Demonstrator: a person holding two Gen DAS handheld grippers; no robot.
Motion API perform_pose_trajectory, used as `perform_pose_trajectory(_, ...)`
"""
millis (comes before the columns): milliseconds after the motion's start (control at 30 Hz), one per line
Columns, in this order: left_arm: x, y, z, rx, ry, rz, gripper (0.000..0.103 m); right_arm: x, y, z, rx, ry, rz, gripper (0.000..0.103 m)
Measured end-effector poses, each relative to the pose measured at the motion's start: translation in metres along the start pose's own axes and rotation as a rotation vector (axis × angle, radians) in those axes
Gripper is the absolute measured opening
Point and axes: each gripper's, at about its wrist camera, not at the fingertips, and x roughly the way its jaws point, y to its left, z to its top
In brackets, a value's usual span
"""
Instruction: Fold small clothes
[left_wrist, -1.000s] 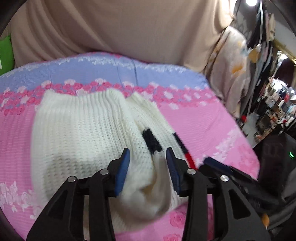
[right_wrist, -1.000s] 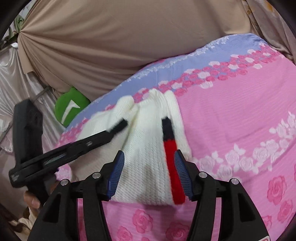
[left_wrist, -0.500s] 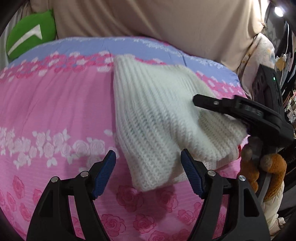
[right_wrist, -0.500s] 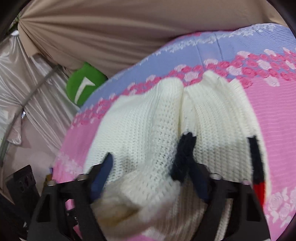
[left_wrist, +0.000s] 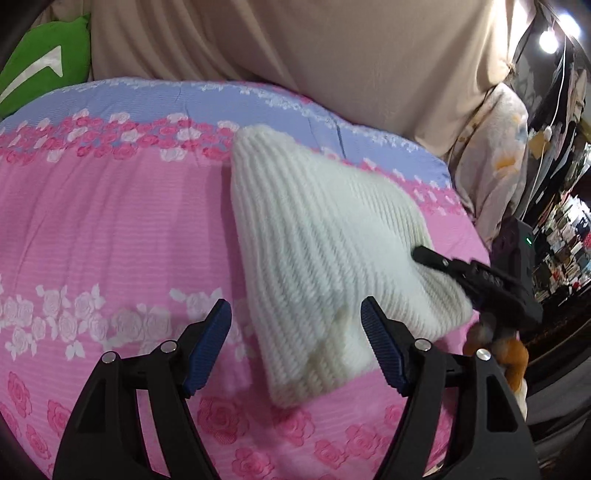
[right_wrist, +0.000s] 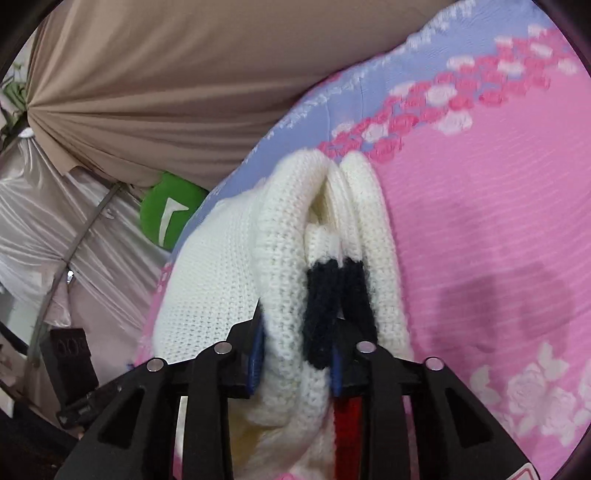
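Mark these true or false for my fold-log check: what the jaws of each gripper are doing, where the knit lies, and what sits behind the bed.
1. The right gripper has its jaws clamped on the white knit garment. True.
2. The left gripper grips the garment too. False: its jaws stand open, pads clear of the knit.
3. The garment lies on a pink floral bedsheet. True.
4. The garment is plain white. False: black and red trim shows.
5. A green cushion lies behind the bed. True.

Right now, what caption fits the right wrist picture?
Right gripper clamps the folded white sweater over a pink sheet.
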Motion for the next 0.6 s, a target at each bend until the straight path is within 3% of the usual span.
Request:
perform_pose_trajectory(33, -0.001, -0.002, 0.005, -0.002, -0.011, -0.004, 0.07, -0.012, 0.01, 0.0, -0.033, -0.029, -0.022, 0.037)
perform_pose_trajectory(100, 0.002, -0.005, 0.013, 0.003, -0.017, -0.004, 0.07, -0.031, 0.027, 0.0, -0.064, -0.057, 0.018, 0.048)
perform_pose_trajectory(167, 0.008, -0.008, 0.015, 0.011, -0.007, 0.004, 0.07, -0.044, 0.038, -0.006, -0.1, -0.063, 0.037, 0.069)
perform_pose_trajectory(300, 0.029, -0.01, 0.009, 0.021, 0.042, 0.037, 0.07, -0.025, 0.037, -0.028, -0.156, 0.02, -0.052, 0.072)
perform_pose_trajectory(367, 0.037, -0.009, 0.004, 0.032, 0.067, 0.071, 0.07, -0.012, 0.033, -0.04, -0.175, 0.056, -0.102, 0.04)
perform_pose_trajectory(400, 0.039, -0.007, 0.002, 0.029, 0.082, 0.076, 0.07, -0.014, 0.035, -0.042, -0.184, 0.046, -0.099, 0.036)
perform_pose_trajectory(433, 0.04, -0.006, 0.001, 0.031, 0.09, 0.081, 0.07, -0.025, 0.039, -0.042, -0.186, 0.007, -0.059, 0.026)
perform_pose_trajectory(533, 0.041, -0.006, -0.004, 0.045, 0.119, 0.072, 0.069, -0.064, 0.044, -0.034, -0.156, -0.094, 0.034, 0.021)
perform_pose_trajectory(600, 0.044, -0.009, -0.011, 0.066, 0.14, 0.085, 0.069, -0.06, 0.037, -0.035, -0.146, -0.063, -0.021, 0.02)
